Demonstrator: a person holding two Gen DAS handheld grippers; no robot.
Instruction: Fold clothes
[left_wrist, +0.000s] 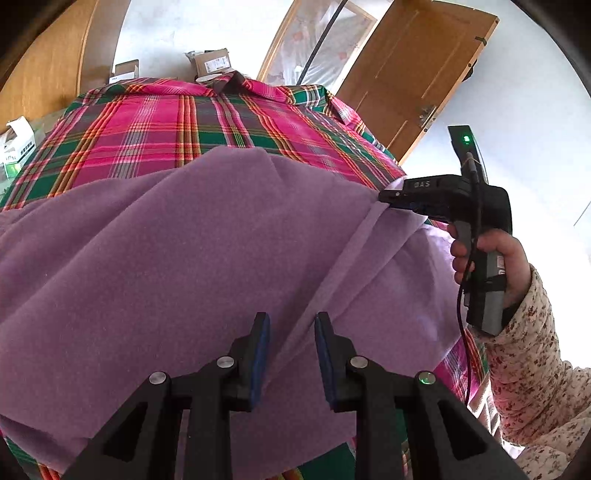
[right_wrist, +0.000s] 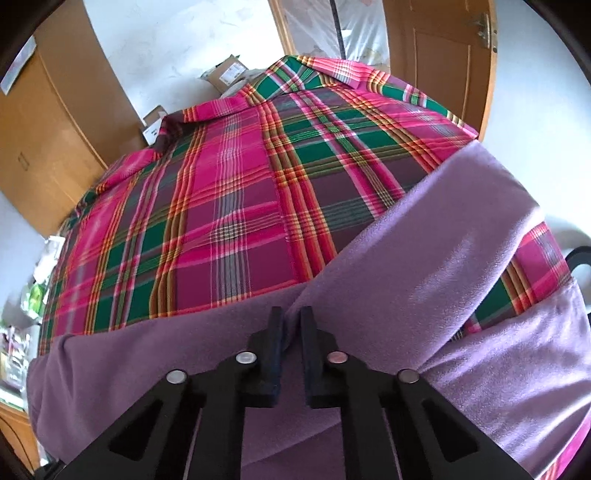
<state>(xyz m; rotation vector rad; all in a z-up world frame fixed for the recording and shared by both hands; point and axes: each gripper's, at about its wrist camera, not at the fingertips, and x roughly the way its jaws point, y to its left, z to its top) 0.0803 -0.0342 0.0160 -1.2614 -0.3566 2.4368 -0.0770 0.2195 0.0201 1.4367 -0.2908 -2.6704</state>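
A purple fleece garment (left_wrist: 166, 251) lies spread over the near part of a plaid cloth (left_wrist: 192, 122) in pink, green and orange, which covers the surface beneath; what that surface is cannot be told. The left tool (left_wrist: 291, 325) hangs just above the fleece, its blue-padded fingers (left_wrist: 258, 354) parted on either side of a raised seam (left_wrist: 354, 251), holding nothing. The right tool (right_wrist: 291, 321) has its fingers drawn nearly together, pinching a fold of the fleece at the garment's far edge, where it meets the plaid. In the left wrist view a hand (left_wrist: 491, 254) in a floral sleeve (left_wrist: 535, 362) holds that tool's handle. Beyond the plaid cloth stand cardboard boxes (left_wrist: 214, 62) and an open wooden door (left_wrist: 417, 70).
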